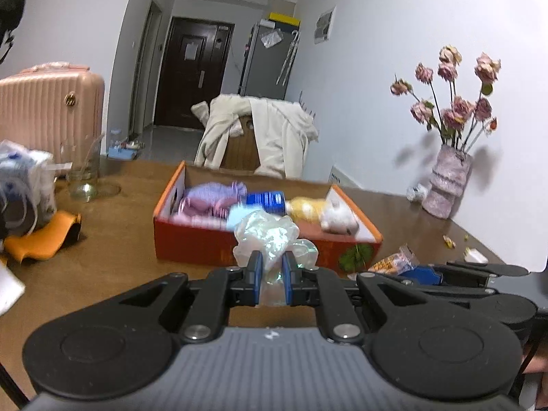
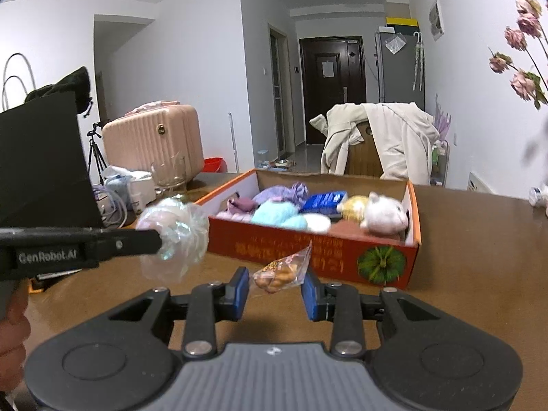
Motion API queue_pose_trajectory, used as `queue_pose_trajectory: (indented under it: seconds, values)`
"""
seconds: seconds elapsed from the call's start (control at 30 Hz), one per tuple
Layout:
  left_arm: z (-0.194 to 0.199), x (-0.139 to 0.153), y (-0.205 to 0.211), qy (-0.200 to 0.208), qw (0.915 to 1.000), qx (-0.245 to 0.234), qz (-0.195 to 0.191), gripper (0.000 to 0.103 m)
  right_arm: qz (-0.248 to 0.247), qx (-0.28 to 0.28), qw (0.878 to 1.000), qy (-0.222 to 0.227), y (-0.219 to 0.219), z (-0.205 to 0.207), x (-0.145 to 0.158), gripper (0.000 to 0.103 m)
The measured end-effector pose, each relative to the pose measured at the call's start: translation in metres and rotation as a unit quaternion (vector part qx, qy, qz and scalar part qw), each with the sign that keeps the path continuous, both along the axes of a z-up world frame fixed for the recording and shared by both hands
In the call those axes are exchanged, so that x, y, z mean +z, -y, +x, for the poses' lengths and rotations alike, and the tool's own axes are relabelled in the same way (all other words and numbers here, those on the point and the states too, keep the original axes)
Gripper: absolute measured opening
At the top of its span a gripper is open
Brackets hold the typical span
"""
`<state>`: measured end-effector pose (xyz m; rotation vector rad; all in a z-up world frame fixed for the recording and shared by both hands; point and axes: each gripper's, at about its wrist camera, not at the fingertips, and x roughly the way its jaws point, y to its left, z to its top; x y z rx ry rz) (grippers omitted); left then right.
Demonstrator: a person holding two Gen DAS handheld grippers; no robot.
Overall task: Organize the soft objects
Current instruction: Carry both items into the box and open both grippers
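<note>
My left gripper (image 1: 273, 264) is shut on a crinkly, iridescent clear plastic bag (image 1: 269, 236), held above the table in front of the orange cardboard box (image 1: 191, 243). The right wrist view shows that gripper (image 2: 159, 239) from the side, with the bag (image 2: 176, 231) bulging past its tip. My right gripper (image 2: 275, 285) is shut on a small clear snack packet (image 2: 279, 274) with orange-brown pieces, also lifted just before the box (image 2: 308, 250). Inside the box lie a purple knit item (image 2: 274, 193), a light blue plush (image 2: 275, 214), a blue pack (image 2: 323, 200) and a white and yellow plush (image 2: 380, 212).
A vase of dried pink roses (image 1: 445, 185) stands at the table's right by the wall. A glass jar (image 1: 82, 178), a wrapped bundle (image 1: 24, 185) and an orange item (image 1: 44, 236) sit at the left. A chair draped with a cream coat (image 1: 270, 130) is behind the box.
</note>
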<state>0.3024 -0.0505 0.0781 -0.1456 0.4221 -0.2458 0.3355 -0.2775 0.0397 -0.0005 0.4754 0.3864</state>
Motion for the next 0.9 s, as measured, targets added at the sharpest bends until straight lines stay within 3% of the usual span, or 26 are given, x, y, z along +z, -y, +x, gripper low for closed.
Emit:
queue_pose_trajectory:
  seconds: [0.17,0.4,0.67,0.9]
  values:
    - [0.055,0.014,-0.003,0.005,1.0000,0.002,-0.001,0.013,0.009,-0.005,1.000,0.005,0.000,0.054,0.013,0.032]
    - [0.146,0.015,-0.009,-0.033,0.9993,-0.005,-0.018,0.013,0.031,-0.017,0.999,-0.020,-0.001,0.143,0.013,0.032]
    - [0.231,-0.002,0.001,-0.065,0.9977,0.002,-0.016,0.013,0.024,-0.039,0.997,-0.061,-0.018,0.230,-0.014,0.033]
    - [0.272,-0.029,0.017,-0.109,0.9937,-0.002,0.027,0.016,0.008,-0.051,0.994,-0.092,-0.023,0.261,-0.041,0.035]
